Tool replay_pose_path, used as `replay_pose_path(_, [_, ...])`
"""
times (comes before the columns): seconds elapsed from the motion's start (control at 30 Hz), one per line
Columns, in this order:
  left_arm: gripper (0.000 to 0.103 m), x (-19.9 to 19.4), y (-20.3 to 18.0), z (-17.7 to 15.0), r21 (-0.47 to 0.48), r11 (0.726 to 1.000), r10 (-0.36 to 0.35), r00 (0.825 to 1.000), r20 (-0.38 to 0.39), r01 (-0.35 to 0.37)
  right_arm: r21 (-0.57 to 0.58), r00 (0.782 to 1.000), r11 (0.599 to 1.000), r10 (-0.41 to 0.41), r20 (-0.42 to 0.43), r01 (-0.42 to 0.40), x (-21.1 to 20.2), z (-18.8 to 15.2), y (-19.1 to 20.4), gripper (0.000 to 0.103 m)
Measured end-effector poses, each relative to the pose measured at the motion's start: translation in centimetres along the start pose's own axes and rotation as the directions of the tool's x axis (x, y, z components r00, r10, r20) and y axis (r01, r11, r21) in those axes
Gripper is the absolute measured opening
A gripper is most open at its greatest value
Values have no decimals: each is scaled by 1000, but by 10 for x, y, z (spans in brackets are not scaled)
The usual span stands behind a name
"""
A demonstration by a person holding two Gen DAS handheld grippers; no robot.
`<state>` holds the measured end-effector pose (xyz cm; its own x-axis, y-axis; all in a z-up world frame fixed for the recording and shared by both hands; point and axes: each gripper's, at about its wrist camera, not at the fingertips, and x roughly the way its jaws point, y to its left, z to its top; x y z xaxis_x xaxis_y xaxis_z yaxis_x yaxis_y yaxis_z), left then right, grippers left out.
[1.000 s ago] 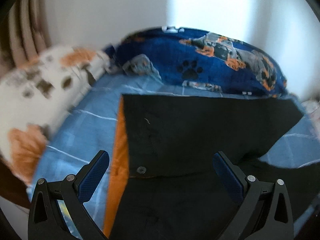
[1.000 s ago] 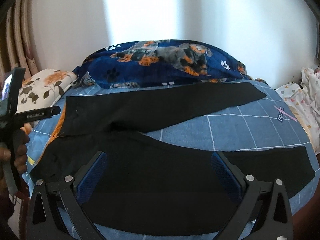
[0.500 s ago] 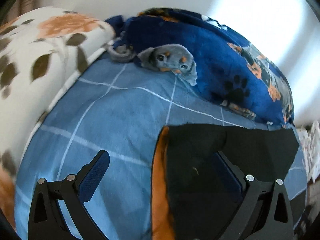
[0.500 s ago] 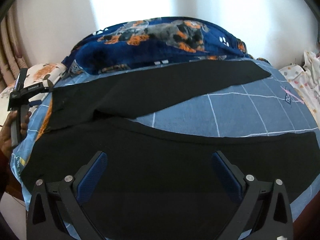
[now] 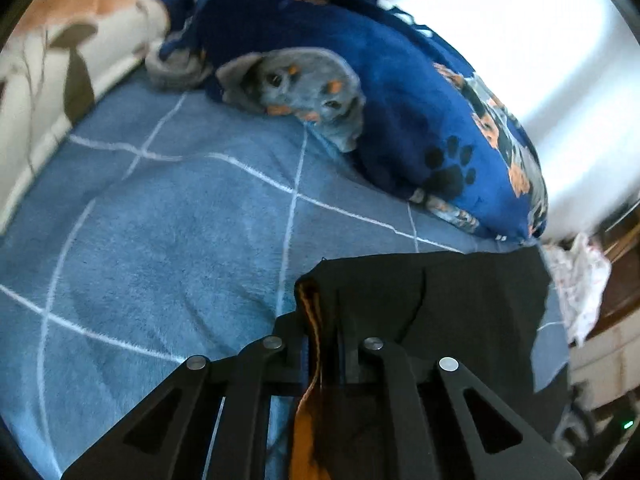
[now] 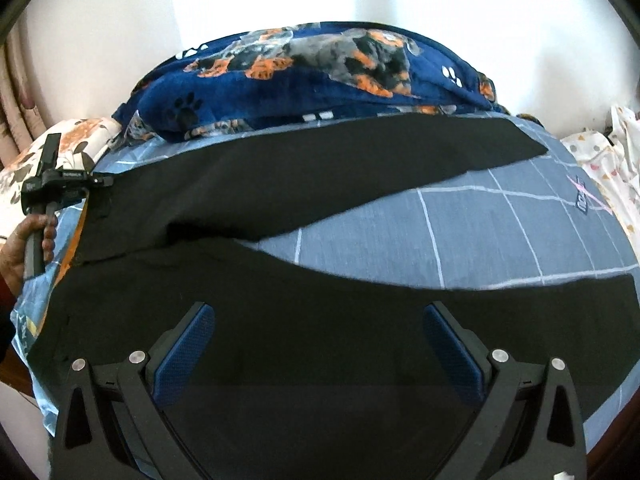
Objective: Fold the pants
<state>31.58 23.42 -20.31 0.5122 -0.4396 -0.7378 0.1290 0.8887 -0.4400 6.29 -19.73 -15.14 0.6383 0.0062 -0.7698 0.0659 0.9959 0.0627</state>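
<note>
Pants waistband corner in just-closed left gripper; right gripper wide, empty; writing unreadable.

A bed with a blue white-gridded sheet fills the frame. Black pants lie spread across its middle and lower part. A dog-print blue blanket is heaped at the top, a floral pillow at left.

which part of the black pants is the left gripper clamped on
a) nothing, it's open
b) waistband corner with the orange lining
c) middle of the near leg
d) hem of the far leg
b: the left gripper has just closed on the waistband corner of the black pants, its orange lining showing between the fingers.
</note>
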Motion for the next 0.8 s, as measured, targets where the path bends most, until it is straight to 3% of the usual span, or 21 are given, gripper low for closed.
replay_pose_path(0.1, [9,-29,-23,-7,23,1000,-8,996,89,6,32,998,998,56,11,-57,0,19,-7,103])
replay_pose_path(0.23, [9,-83,-69,-33,133,991,-60,978,201,34,166,977,963,211,16,-211,9,64,-34,103])
replay_pose_path(0.33, [9,-114,-94,-57,189,979,-122,961,250,75,315,938,889,345,19,-333,34,102,-64,103])
replay_pose_path(0.43, [9,-136,-111,-84,223,971,-147,952,270,87,410,914,832,405,11,-373,62,125,-82,103])
replay_pose_path(0.5, [9,-146,-117,-105,229,968,-167,946,278,104,459,886,786,464,3,-414,85,140,-89,102])
replay_pose_path(0.63, [10,-163,-126,-142,223,967,-188,939,287,125,581,853,700,521,-18,-415,131,161,-104,99])
replay_pose_path(0.8, [11,-170,-131,-176,212,968,-186,948,259,132,684,862,635,507,-20,-358,168,176,-125,96])
